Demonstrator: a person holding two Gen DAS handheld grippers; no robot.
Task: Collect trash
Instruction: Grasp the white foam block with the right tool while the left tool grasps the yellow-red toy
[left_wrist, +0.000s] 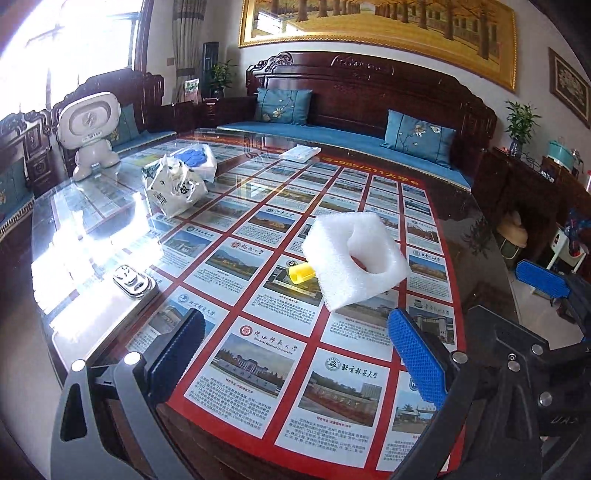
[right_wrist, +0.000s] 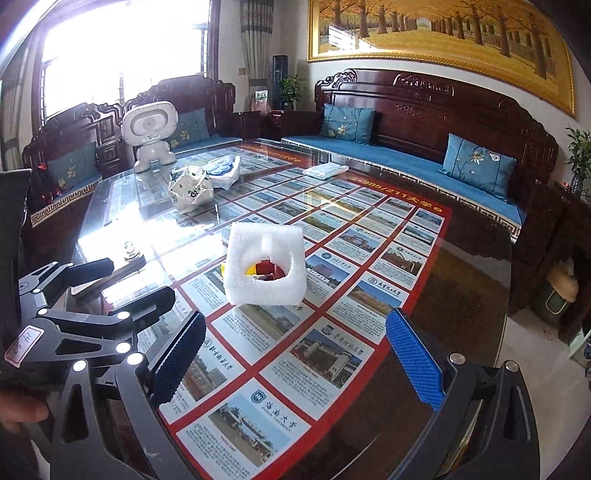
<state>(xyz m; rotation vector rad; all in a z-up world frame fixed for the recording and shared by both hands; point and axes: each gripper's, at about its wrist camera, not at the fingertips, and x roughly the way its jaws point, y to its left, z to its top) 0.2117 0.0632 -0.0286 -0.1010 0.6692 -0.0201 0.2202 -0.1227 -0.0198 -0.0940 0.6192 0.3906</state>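
Note:
A white foam block (left_wrist: 354, 254) with a hole through it lies on the glass tabletop (left_wrist: 476, 266). A small yellow cap (left_wrist: 301, 275) lies against its left side. In the right wrist view the foam block (right_wrist: 266, 266) shows red and yellow pieces through its hole. Farther back sits a crumpled printed plastic bag (left_wrist: 173, 188), with a second bag (left_wrist: 201, 158) holding something blue behind it. My left gripper (left_wrist: 299, 354) stands open and empty, short of the foam. My right gripper (right_wrist: 299, 358) is also open and empty in front of the foam.
A white robot toy (left_wrist: 90, 133) stands at the table's far left corner. A flat white packet (left_wrist: 299, 152) lies at the far edge and a small metal item (left_wrist: 133, 280) at the left. Dark wooden sofas with blue cushions (left_wrist: 417, 138) surround the table.

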